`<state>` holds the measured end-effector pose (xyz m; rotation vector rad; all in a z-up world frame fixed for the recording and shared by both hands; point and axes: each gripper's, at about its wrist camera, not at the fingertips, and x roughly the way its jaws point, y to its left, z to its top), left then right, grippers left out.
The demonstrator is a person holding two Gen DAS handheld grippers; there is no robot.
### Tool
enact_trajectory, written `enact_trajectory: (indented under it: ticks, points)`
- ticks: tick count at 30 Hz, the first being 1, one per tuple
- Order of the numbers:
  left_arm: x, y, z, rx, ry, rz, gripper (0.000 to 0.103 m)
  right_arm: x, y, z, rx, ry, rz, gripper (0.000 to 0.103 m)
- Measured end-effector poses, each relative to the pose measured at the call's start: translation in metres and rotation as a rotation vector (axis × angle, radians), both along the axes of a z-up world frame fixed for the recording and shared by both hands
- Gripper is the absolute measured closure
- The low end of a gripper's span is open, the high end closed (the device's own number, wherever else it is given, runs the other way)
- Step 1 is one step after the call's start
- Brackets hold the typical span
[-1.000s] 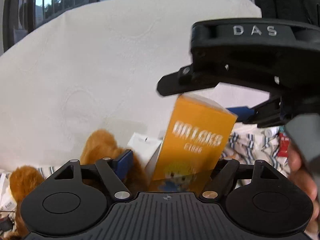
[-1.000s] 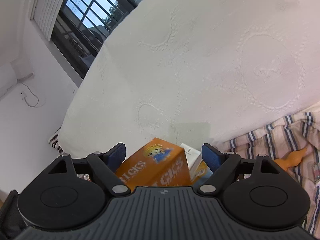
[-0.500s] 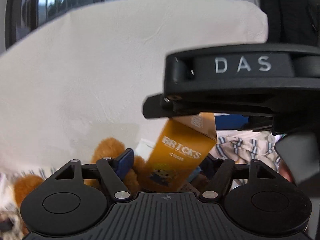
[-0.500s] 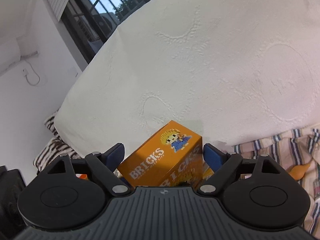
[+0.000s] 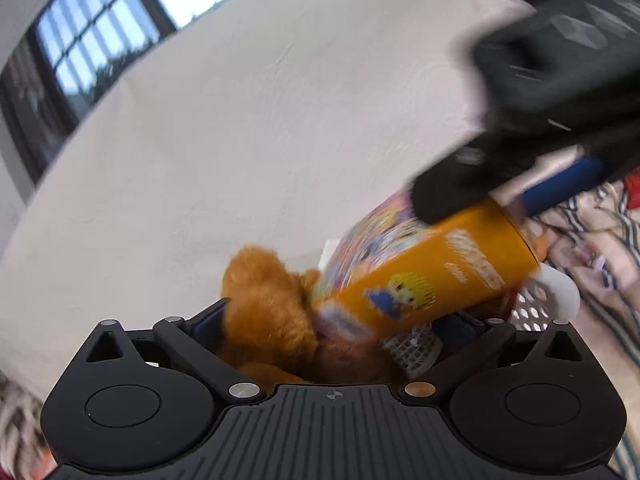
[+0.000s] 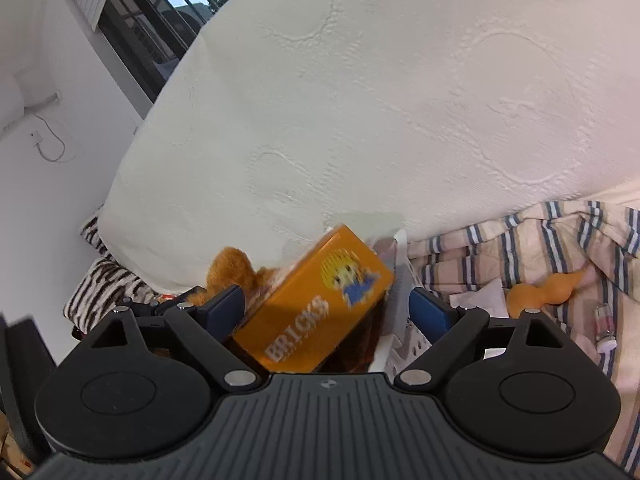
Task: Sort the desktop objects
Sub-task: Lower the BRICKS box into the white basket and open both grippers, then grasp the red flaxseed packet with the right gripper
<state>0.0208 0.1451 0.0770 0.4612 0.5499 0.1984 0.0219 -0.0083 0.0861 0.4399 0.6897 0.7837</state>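
Right wrist: orange box (image 6: pixel 316 312) lower, more tilted than before

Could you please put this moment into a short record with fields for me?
Box: orange box marked BRICKS, tilted, blurred
Under it: brown plush toy in a white holed basket
Left claw: wide open, jaws have just been opening; the toy and the box's lower end show between them, ungripped
Right claw: astride the box, a gap beside one pad, so it seems open
Nearby: striped cloth
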Motion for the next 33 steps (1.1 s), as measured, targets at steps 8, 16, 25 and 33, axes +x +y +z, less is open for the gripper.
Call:
enact_trajectory:
  ticks: [8, 16, 25, 33]
  points:
    - [0.005, 0.071, 0.028, -0.334, -0.012, 0.185, 0.011, -0.013, 0.053, -0.011, -0.17, -0.098, -0.028, 0.007]
    - [-0.001, 0.038, 0.027, -0.353, -0.052, 0.161, 0.008, -0.014, 0.042, -0.009, -0.161, -0.152, -0.032, 0.009]
    - [-0.046, 0.068, 0.049, -0.432, -0.15, 0.17, 0.006, -0.022, 0.01, 0.015, -0.071, -0.248, -0.145, 0.009]
    - [-0.06, 0.055, 0.038, -0.374, -0.15, 0.243, 0.006, -0.034, 0.023, -0.006, -0.162, -0.301, -0.149, 0.01]
